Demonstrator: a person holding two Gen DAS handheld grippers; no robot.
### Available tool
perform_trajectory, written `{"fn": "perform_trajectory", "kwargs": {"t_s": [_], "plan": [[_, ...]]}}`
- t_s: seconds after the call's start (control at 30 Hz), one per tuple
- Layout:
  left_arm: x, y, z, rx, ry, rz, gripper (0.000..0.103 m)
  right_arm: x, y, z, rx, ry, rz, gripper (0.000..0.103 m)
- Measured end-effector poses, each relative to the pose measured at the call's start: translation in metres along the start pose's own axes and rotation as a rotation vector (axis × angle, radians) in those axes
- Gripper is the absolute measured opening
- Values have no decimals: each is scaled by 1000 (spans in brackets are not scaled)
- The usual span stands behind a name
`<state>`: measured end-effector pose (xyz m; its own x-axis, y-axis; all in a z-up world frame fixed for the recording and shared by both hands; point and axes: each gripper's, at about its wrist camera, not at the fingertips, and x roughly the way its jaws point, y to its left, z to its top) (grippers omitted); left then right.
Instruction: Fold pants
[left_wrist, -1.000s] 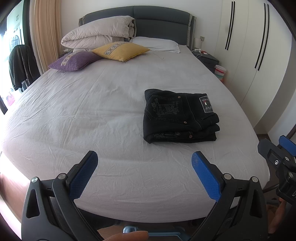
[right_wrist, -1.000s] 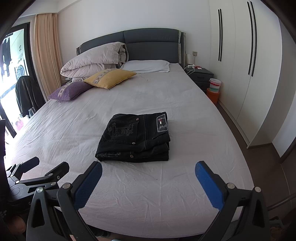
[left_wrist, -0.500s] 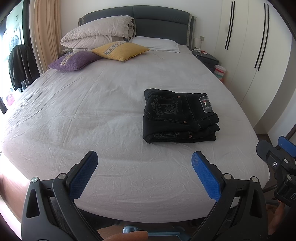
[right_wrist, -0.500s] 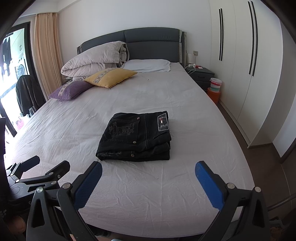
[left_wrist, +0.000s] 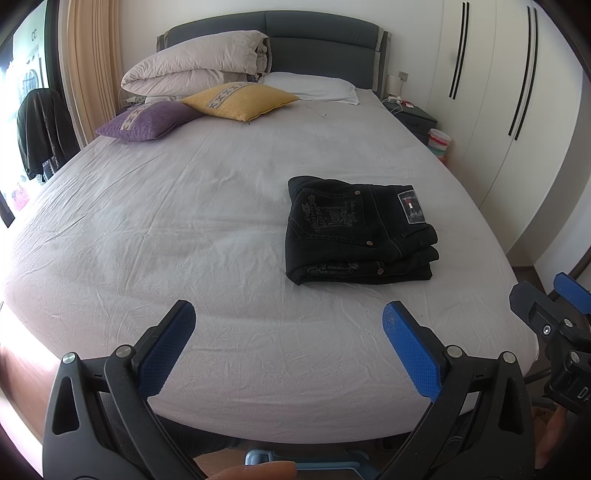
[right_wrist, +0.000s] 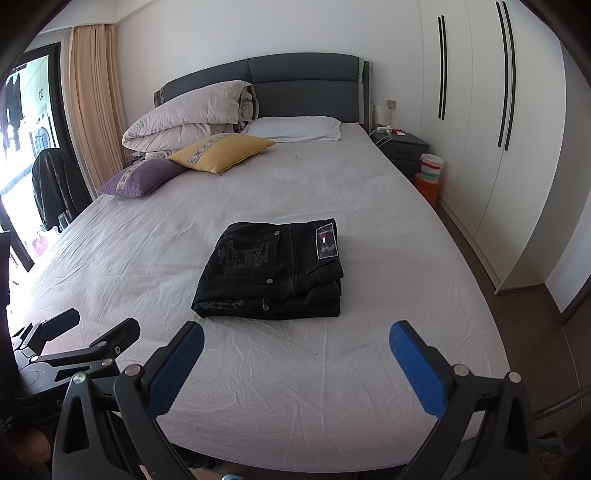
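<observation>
Black jeans (left_wrist: 356, 230) lie folded into a compact stack on the grey bed sheet (left_wrist: 184, 229), with a back pocket and a label on top; they also show in the right wrist view (right_wrist: 271, 271). My left gripper (left_wrist: 290, 321) is open and empty, held back over the foot of the bed, left of the pants. My right gripper (right_wrist: 295, 341) is open and empty, just short of the stack. The left gripper also shows at the lower left of the right wrist view (right_wrist: 92, 332).
A purple cushion (left_wrist: 147, 120), a yellow cushion (left_wrist: 240, 99), a folded duvet (left_wrist: 195, 72) and a white pillow (left_wrist: 310, 86) lie at the headboard. A nightstand (right_wrist: 400, 147) and bins (right_wrist: 430, 175) stand right of the bed, by white wardrobes (right_wrist: 498, 129). A dark jacket (right_wrist: 55, 184) hangs at left.
Both grippers have stayed open and nearly still. The right wrist view has drifted back slightly. The folded pants have not moved.
</observation>
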<state>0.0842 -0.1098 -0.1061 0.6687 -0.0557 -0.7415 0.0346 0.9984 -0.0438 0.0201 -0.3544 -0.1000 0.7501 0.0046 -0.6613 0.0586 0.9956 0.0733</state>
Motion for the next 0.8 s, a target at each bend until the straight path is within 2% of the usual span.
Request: {"fn": "perform_trajectory", "kwargs": {"t_s": [0.8], "plan": [[2,-1,-1,1,4,-2,103,0,-1,1,0,4,1,103]]}}
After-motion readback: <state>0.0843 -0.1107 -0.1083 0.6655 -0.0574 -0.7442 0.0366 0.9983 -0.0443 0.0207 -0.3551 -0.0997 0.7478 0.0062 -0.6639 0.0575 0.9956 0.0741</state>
